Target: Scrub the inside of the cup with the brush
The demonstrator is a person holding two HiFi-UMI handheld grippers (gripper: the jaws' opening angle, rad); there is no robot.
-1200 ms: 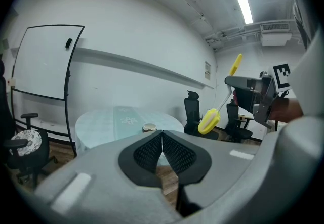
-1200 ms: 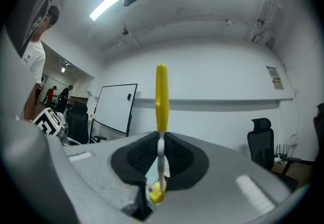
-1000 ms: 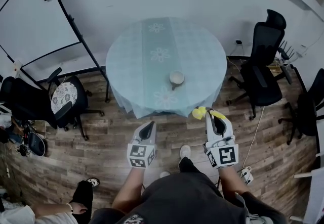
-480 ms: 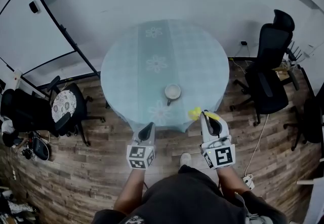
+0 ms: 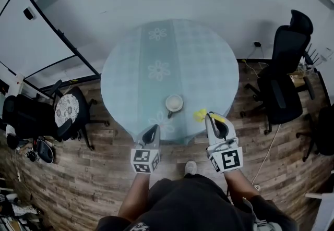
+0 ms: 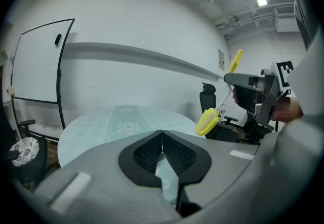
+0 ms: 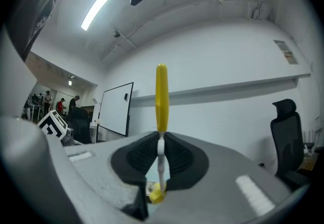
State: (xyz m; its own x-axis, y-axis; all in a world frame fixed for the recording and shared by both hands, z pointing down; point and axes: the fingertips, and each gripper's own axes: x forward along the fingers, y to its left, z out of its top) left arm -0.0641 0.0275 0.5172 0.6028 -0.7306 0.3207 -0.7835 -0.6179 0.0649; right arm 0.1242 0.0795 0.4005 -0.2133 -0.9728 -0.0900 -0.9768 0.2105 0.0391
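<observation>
Yellow brush (image 5: 201,115) clamped by its thin neck in the right gripper (image 5: 211,117), left gripper (image 5: 154,129) pinched shut on nothing, the person has closed in on the round table (image 5: 156,42). The cup (image 5: 174,103) now stands near, ahead of both sets of fingertips and untouched, so scrubbing looks close. Office chairs (image 5: 284,89) to the fingers' right and a whiteboard (image 5: 31,42) far to their left block nothing.

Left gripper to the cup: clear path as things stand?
Probably yes: the cup stands alone near the table's edge, with nothing between it and the left gripper. Its jaws are shut and would need opening first.
</observation>
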